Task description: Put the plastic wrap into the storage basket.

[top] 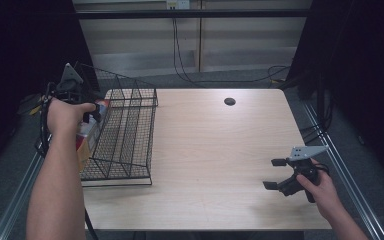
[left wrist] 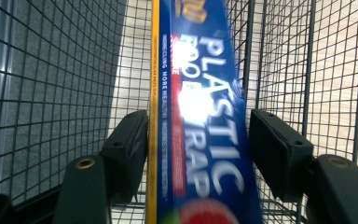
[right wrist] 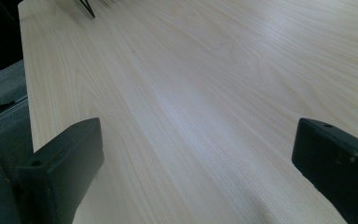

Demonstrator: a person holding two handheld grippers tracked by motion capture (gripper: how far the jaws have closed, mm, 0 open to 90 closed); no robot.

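While my left tool [left wrist: 198, 140] hangs inside the black wire basket [top: 130, 130] at the left edge of the surface [top: 215, 150], a long blue box of plastic wrap [left wrist: 200, 116] stands between its two black pads. In the left gripper view the left pad lies against the box's yellow edge, and a narrow gap shows between the right pad and the blue face, so the pads are slightly apart and do not clamp the box. The box runs lengthwise away from the tool, with white lettering along its blue face and a red band beside it. Wire mesh rises on both sides of it, and pale wood shows through the grid beneath.

From the high view, my left hand [top: 67, 115] holds that tool over the basket's left side, near the far-left corner of the surface. Part of the box [top: 87, 137] shows just under the hand, against the basket's left wall. I cannot tell from there whether the box stands on the basket's floor.

My right tool [top: 275, 172] is well apart from all this, near the right edge of the surface toward the near-right corner. Its jaws point left across the wood and stand wide apart with nothing between them; the right gripper view shows bare wood grain between the two pads. My right hand [top: 320, 187] grips it from behind, and the grey three-cornered plate sits on top.

A small dark round hole [top: 229, 101] lies in the surface close to its far edge.
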